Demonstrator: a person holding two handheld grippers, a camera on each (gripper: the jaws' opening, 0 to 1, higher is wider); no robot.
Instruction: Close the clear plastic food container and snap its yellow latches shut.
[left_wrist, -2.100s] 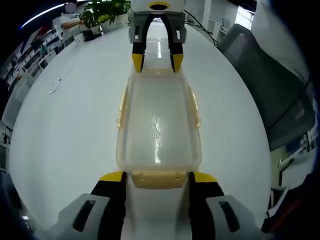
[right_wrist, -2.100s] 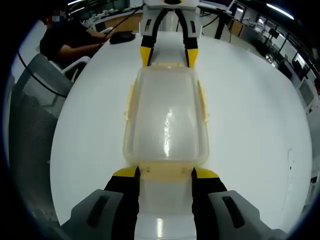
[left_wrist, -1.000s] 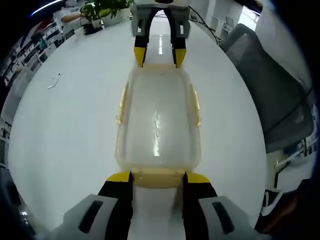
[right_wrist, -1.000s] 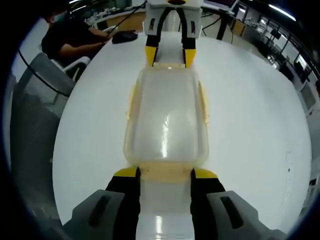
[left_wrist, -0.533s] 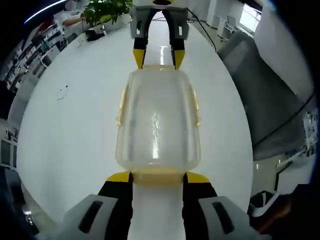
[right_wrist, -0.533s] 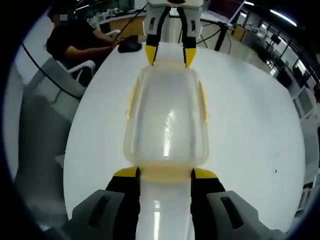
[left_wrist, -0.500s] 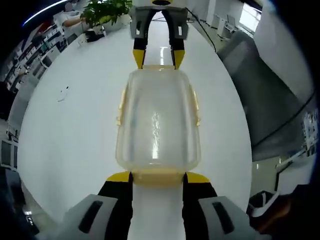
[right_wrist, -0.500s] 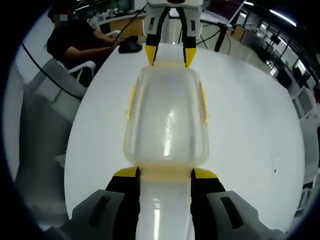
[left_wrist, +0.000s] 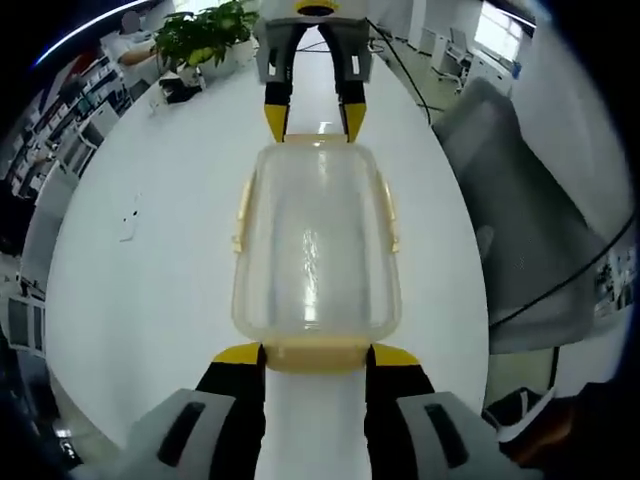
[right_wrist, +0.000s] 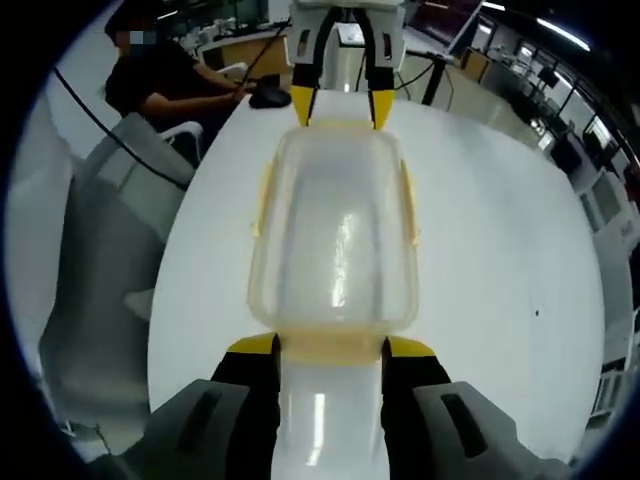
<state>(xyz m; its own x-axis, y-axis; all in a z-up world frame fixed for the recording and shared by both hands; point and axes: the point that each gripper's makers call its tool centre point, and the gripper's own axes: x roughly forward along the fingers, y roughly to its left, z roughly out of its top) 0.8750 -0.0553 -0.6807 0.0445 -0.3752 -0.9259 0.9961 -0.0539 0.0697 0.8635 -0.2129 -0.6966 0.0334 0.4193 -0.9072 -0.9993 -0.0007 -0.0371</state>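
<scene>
The clear plastic container (left_wrist: 315, 245) has its lid on and hangs between both grippers, well above the white table (left_wrist: 130, 280). My left gripper (left_wrist: 315, 352) is shut on the yellow end latch (left_wrist: 315, 355) nearest it. At the far end my right gripper (left_wrist: 313, 122) clasps the opposite end. Yellow side latches (left_wrist: 240, 215) stick out along the long edges. In the right gripper view, the container (right_wrist: 333, 235) runs from my right gripper (right_wrist: 330, 345) up to the left gripper (right_wrist: 337, 108). Each one's jaws press the end latch (right_wrist: 330, 347) from both sides.
A potted plant (left_wrist: 200, 30) stands at the table's far end and a grey mesh chair (left_wrist: 520, 230) to the right. In the right gripper view a person in black (right_wrist: 165, 75) sits at the table near a dark mouse (right_wrist: 268, 97). A grey chair (right_wrist: 100, 250) stands beside the table.
Both grippers and the container between them have risen; the table now looks smaller and farther below. The hold on both end latches is unchanged.
</scene>
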